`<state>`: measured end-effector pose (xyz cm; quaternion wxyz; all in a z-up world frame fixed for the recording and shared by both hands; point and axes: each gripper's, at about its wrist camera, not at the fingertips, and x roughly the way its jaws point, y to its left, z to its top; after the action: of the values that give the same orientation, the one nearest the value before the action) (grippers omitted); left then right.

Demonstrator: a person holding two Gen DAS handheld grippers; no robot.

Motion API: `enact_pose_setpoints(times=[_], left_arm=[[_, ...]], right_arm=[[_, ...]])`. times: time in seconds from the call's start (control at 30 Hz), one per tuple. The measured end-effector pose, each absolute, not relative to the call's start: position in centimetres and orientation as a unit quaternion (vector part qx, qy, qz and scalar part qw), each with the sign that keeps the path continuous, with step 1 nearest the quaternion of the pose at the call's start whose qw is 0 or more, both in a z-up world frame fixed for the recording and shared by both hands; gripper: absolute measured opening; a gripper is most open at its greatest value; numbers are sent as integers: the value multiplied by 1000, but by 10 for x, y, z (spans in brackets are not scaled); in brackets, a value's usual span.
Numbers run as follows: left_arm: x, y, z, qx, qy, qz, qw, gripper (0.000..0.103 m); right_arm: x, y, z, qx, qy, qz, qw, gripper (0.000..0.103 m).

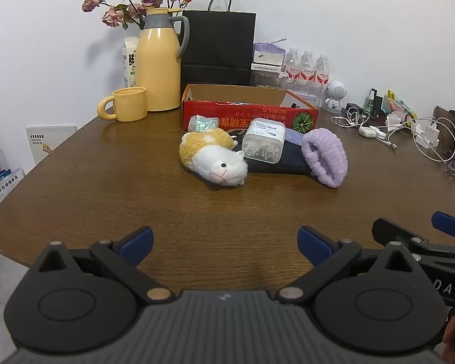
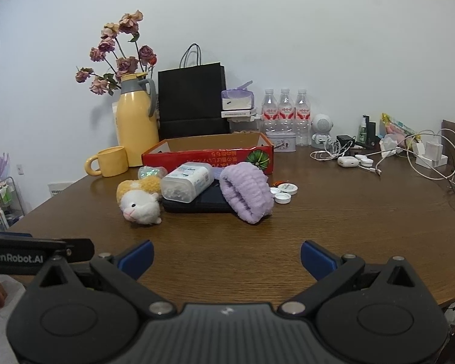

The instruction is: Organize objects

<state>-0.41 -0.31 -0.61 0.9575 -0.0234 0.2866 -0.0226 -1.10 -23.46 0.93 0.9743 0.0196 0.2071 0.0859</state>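
Dark pouch (image 2: pixel 197 204) — half hidden under swab box (image 2: pixel 186 182)

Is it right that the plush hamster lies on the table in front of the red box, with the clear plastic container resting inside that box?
Not quite. The plush hamster does lie on the table in front of the red box, but the clear plastic container is outside the box, resting on a dark pouch beside the hamster. The right wrist view shows it.

Bare table (image 1: pixel 106 188) before plush hamster (image 1: pixel 215 157), red box (image 1: pixel 248 112) behind
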Motion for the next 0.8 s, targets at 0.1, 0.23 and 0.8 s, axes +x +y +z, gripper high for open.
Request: enact_pose_setpoints(times=[0.1,0.23,0.8], left_arm=[[-3,-3,-7,-23,287,-22,957,103],[-4,-3,-7,-21,288,-22,957,103],[-1,-3,-12,-25,294,-30,955,103]], right_arm=[[-10,-238,10,24,209,82,974,103],[-9,-241,10,27,211,80,974,103],[-7,-237,8,23,216,88,972,103]])
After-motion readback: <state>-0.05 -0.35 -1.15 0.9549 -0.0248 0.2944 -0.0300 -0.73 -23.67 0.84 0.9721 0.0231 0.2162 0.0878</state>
